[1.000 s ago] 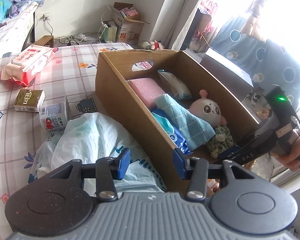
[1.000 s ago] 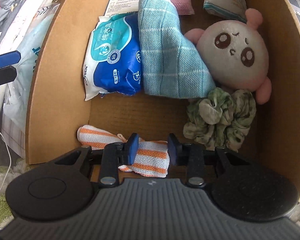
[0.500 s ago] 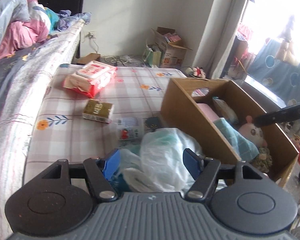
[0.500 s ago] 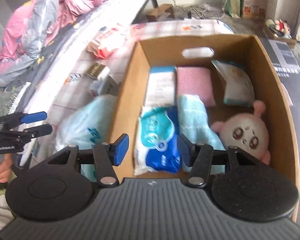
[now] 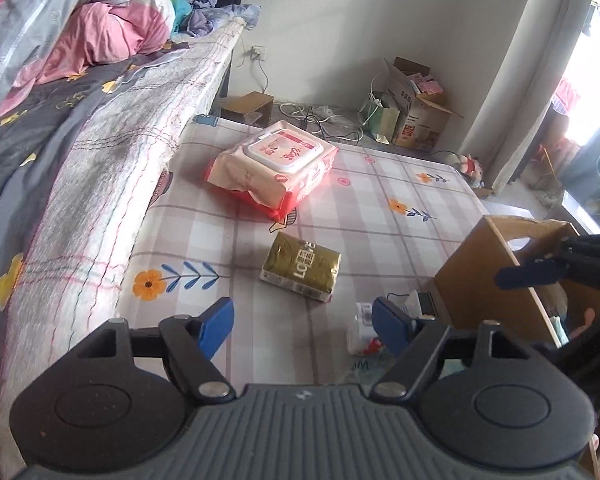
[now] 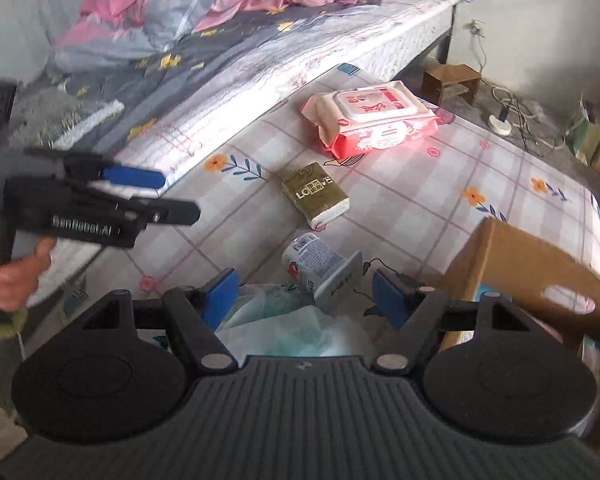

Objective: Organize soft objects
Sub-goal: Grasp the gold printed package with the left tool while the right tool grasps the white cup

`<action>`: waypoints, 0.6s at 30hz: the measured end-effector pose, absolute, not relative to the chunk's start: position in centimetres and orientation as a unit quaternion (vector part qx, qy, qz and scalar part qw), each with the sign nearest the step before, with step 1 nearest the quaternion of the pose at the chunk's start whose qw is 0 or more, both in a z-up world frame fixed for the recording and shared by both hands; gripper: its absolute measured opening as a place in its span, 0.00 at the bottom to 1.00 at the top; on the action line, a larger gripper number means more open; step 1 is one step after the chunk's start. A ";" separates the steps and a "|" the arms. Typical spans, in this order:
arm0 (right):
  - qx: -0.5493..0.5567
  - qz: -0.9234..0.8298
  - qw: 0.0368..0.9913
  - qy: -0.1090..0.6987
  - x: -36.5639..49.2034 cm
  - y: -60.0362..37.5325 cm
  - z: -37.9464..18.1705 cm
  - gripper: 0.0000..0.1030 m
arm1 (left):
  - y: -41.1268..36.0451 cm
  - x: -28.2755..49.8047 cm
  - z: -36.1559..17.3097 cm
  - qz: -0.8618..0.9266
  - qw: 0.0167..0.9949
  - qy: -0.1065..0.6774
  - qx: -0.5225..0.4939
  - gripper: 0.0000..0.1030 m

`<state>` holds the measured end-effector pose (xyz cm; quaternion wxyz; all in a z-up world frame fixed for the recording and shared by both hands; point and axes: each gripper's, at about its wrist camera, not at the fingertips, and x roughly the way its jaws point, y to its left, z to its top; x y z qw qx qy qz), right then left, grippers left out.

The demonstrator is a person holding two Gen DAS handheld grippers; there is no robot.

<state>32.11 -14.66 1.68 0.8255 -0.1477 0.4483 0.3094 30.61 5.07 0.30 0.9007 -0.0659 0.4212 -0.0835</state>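
target: olive-gold rectangular soft tissue pack [image 5: 301, 271] | ahead of left hand-held gripper [image 5: 302, 322], nearer | long axis crosswise | both jaws opening, empty

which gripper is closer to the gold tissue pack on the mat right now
Left, likely. The left gripper, jaws opening and empty, hovers just short of the gold tissue pack; the right gripper, also opening, sits farther back by the cardboard box.

A glossy red-and-white plastic wipes pack [image 5: 274, 168] is gleaming on checked cloth bedding [image 5: 380, 208]; the brown cardboard box [image 5: 484, 276] is looking matt.
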 end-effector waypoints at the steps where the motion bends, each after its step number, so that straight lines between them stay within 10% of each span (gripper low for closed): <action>1: -0.162 0.308 0.821 0.452 32.9 -13.8 0.6 0.76 | 4.8 31.7 -0.1 -0.088 0.898 0.427 -0.063 0.82; 18: -0.264 0.356 0.766 0.465 38.1 -8.7 -6.7 0.79 | 0.2 42.6 -7.9 -0.109 0.854 0.507 0.044 0.87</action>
